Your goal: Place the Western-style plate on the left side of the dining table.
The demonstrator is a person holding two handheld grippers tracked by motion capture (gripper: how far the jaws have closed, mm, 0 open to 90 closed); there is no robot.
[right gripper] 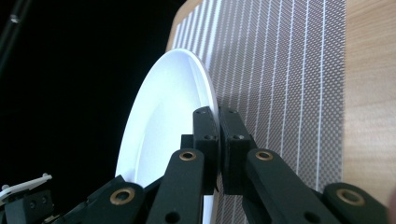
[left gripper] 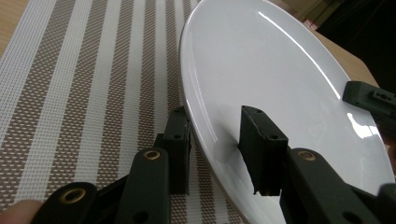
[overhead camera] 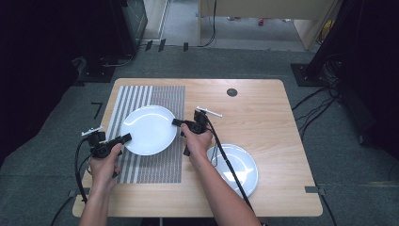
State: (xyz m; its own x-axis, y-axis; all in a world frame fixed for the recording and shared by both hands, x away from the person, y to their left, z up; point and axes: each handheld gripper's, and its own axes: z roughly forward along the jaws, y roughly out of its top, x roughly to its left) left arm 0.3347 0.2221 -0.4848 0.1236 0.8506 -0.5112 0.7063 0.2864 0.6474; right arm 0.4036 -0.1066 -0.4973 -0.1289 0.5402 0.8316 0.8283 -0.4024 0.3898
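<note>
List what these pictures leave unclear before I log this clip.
- High view: second plate partly covered by the right forearm and cable.
- Left gripper view: jaws straddle the placemat plate's rim with a gap; contact unclear.
- High view: small dark disc too small to identify.
</note>
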